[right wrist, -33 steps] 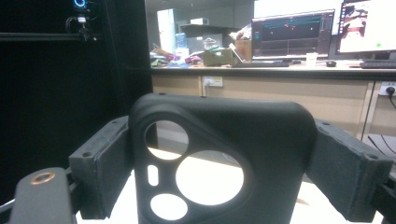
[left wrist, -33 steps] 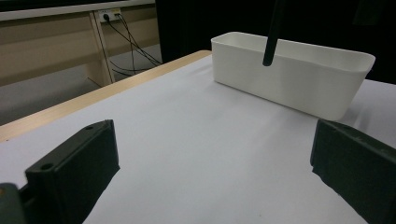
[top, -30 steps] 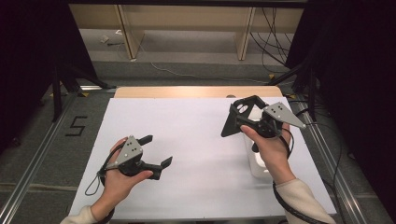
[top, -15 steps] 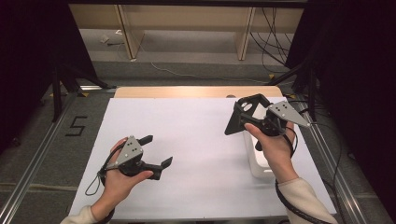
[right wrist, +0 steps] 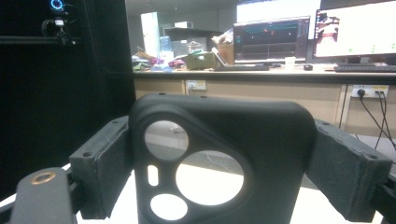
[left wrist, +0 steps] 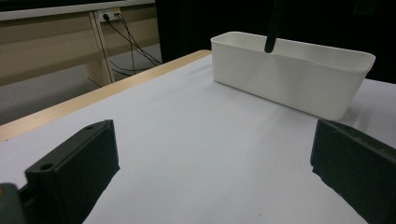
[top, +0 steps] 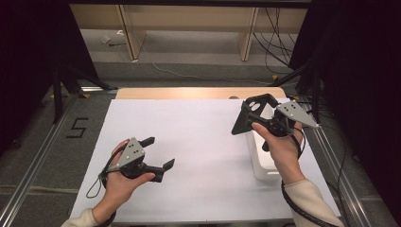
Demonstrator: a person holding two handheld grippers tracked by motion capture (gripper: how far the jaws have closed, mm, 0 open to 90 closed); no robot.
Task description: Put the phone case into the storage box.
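Over at three o'clock on the table, the right gripper (top: 250, 124) is up in the air, jaws clamped on a black phone case (top: 249, 113), held just above the far end of the white bin (top: 263, 165). The right gripper view gives what the high view can't: the phone case (right wrist: 219, 158) upright between the two pads, pressed on both sides, with one large round cutout, a smaller round one above it, a slot and a little hole below. Through those holes, only pale table. Behind it, monitors glow on a far desk, their screen text too small to read.

Down at seven o'clock, the left gripper (top: 158, 153) sits low over the white table cover (top: 198, 156), jaws wide apart, nothing between them. Its own view shows the white bin (left wrist: 289, 77) side-on, with the case's dark edge (left wrist: 273, 28) dipping at the rim, its top cut off by the frame.

On the floor at nine o'clock, a black "5" (top: 77, 127) is marked. The bin's inside is hidden by the right hand (top: 281, 146).
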